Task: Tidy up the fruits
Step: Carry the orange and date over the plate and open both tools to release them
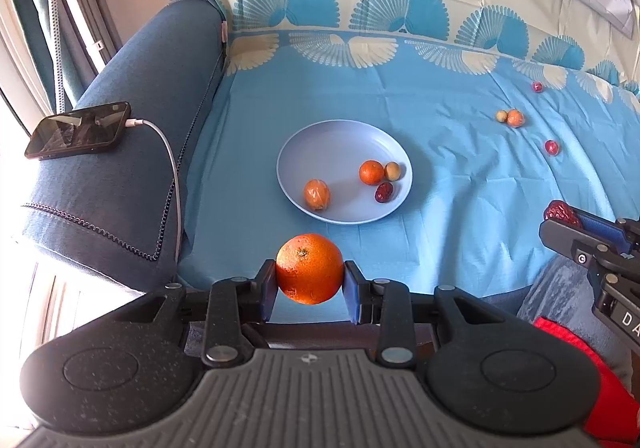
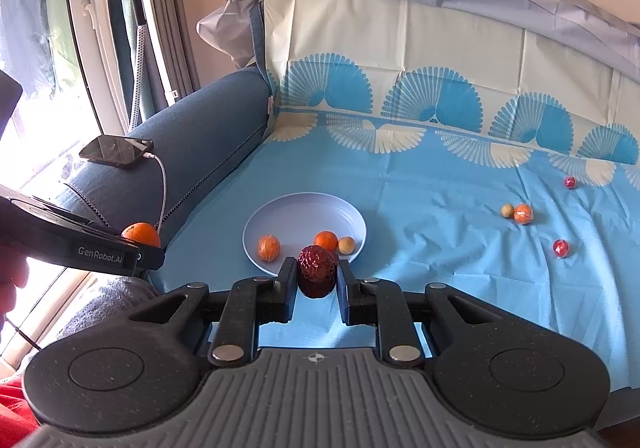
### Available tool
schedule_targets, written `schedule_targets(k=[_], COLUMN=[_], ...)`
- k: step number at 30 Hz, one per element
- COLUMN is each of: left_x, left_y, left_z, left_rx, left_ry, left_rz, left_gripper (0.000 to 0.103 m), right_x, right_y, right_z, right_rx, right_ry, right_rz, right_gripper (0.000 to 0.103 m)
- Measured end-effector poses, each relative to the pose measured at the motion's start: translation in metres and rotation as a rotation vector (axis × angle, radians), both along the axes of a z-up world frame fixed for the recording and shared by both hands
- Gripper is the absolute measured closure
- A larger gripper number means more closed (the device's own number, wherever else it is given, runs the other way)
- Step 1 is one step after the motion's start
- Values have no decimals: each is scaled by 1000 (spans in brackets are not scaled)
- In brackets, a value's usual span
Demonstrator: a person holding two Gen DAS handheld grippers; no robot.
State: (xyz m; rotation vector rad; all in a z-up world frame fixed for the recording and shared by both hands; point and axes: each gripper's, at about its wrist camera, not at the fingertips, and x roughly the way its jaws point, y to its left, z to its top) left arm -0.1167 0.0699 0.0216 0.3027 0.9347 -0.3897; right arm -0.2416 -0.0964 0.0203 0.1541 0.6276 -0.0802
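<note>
We hold the orange [image 1: 309, 268] clenched in our left tool [image 1: 309, 282], just short of the pale blue plate [image 1: 292, 151] ahead; our right tool [image 2: 316, 274] grips a wrinkled red date [image 2: 316, 270] before the same plate. Risk: the round, glossy orange may roll off the shallow plate or knock the fruit already there, if released too high.

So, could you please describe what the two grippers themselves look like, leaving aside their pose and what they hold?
Both are black. The left gripper and right gripper each have two linkage arms with silver pivot pins, two round speckled black housings and a grey ribbed base bearing a small crosshair mark. The finger pads are blue. The left gripper's side reads "GenRobot.AI" in white. No cables show.
</note>
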Motion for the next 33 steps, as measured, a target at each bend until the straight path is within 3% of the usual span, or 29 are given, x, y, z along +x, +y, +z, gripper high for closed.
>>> schedule_targets(k=[19,33], left_x=[37,132], left_y=[-9,-49], left_z=[-13,-44], left_rx=[8,4], left_ry=[48,62], left_rz=[11,6], left_gripper=[65,65], right_x=[32,129], right_y=[-8,-16], right_z=[-16,-59], right_rx=[24,14], right_ry=[49,104], right_rz=[13,48], right_gripper=[81,81])
